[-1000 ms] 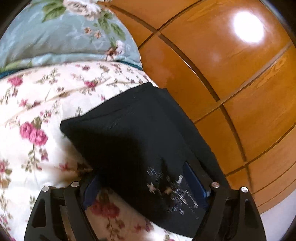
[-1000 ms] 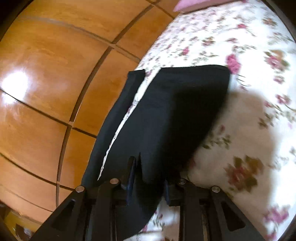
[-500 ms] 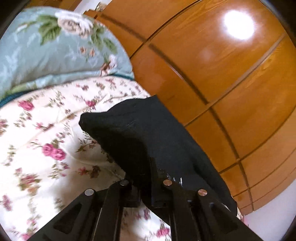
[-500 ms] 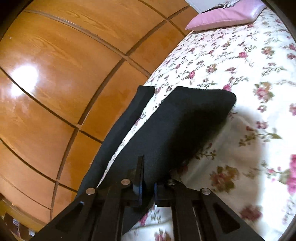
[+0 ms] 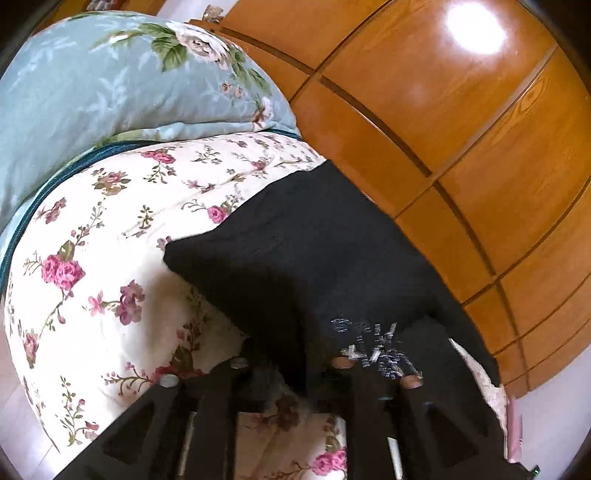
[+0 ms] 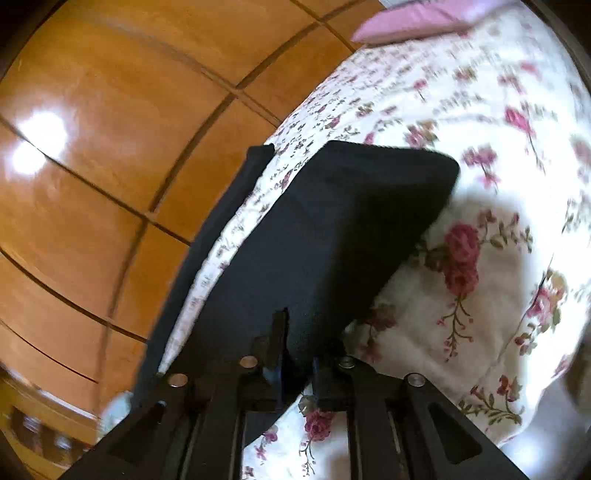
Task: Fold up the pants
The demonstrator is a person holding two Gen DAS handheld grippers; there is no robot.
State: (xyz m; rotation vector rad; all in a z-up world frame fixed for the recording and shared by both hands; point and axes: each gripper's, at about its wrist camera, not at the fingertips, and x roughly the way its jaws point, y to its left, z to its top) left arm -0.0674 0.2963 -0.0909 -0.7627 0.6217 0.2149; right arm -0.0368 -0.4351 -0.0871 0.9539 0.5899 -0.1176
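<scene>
The black pants lie on a floral bedspread beside a wooden wall. My left gripper is shut on the near edge of the pants, lifting a fold with a white printed mark by the fingers. In the right wrist view the pants rise as a lifted dark panel, with a second strip lying along the wall. My right gripper is shut on the pants' near edge.
A wooden panelled wall runs right beside the pants; it also shows in the right wrist view. A light blue floral pillow lies at one end of the bed, a pink pillow at the other.
The left gripper closed on the pants' edge. Both grippers lifted the fabric and drew it across the bed, and both views shifted.
</scene>
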